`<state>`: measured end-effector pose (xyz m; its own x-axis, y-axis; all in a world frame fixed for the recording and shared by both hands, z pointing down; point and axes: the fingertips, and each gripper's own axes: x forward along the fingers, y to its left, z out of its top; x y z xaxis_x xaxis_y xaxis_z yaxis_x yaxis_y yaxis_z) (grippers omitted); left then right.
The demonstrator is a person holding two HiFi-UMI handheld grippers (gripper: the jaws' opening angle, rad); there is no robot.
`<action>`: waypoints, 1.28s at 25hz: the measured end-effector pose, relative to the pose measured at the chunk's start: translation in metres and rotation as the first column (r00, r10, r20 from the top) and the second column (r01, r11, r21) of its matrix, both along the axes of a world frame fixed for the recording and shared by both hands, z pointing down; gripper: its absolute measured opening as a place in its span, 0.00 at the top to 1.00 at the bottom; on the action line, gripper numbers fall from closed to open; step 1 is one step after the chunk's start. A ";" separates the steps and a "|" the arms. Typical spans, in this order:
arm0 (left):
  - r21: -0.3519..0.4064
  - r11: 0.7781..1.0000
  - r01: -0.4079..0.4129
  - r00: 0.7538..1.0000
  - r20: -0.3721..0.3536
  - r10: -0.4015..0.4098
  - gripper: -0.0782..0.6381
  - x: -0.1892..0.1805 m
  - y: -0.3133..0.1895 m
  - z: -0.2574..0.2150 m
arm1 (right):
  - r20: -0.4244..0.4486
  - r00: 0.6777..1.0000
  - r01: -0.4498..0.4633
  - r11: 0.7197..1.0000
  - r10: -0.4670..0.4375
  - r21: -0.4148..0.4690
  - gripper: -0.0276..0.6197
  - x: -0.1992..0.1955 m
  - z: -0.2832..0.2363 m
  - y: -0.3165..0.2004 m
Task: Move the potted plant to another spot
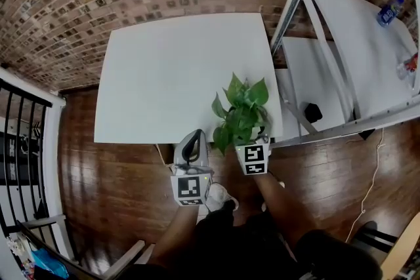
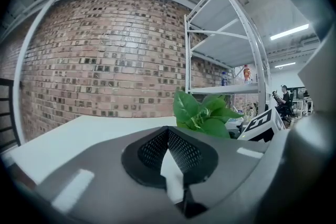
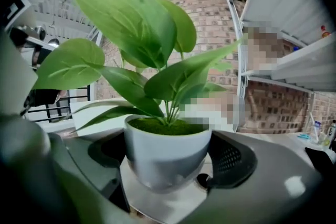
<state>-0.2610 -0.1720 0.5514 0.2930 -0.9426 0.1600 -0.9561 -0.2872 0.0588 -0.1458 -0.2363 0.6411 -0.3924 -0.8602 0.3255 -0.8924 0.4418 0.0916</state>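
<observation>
The right gripper [image 1: 252, 142] has its fingers [image 3: 231, 162] clamped on the plant [image 1: 243, 111], gripping its white pot, at the near edge of the desk [image 1: 170, 75]. The left gripper [image 1: 191, 139] has its fingers [image 2: 184, 152] together (empty), just beside.

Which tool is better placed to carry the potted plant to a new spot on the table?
Right. The right tool is shut on the potted plant, gripping its pot at the near edge of the white table. The left tool is shut and empty beside it.

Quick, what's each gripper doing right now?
The left gripper is closed, holding nothing.
The right gripper is closed on the potted plant.
</observation>
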 end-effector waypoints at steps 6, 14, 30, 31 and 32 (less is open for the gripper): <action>-0.013 1.000 0.004 1.000 0.004 -0.004 0.87 -0.001 0.001 0.004 | -0.004 1.000 0.000 1.000 0.000 -0.015 0.23 0.001 0.014 -0.002; -0.043 0.999 0.003 1.000 0.007 -0.003 0.87 0.005 0.008 0.014 | 0.020 1.000 -0.011 0.999 0.012 -0.051 0.23 0.003 0.022 -0.004; -0.157 0.987 0.015 1.000 0.021 -0.012 0.87 0.028 0.035 0.003 | -0.008 0.997 0.076 0.992 -0.077 -0.099 0.27 0.021 -0.021 0.119; -0.151 0.988 0.009 1.000 0.009 -0.008 0.87 0.033 0.038 -0.004 | 0.002 0.998 0.070 0.994 -0.070 -0.082 0.33 0.025 -0.033 0.126; -0.142 0.990 0.005 1.000 -0.001 -0.006 0.87 0.037 0.041 -0.011 | 0.013 0.998 0.062 0.996 -0.061 -0.062 0.40 0.029 -0.045 0.130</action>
<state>-0.2240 -0.1311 0.5401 0.2880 -0.9119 0.2925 -0.9575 -0.2705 0.0997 -0.1171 -0.1067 0.5960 -0.4480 -0.8125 0.3730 -0.8641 0.5006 0.0525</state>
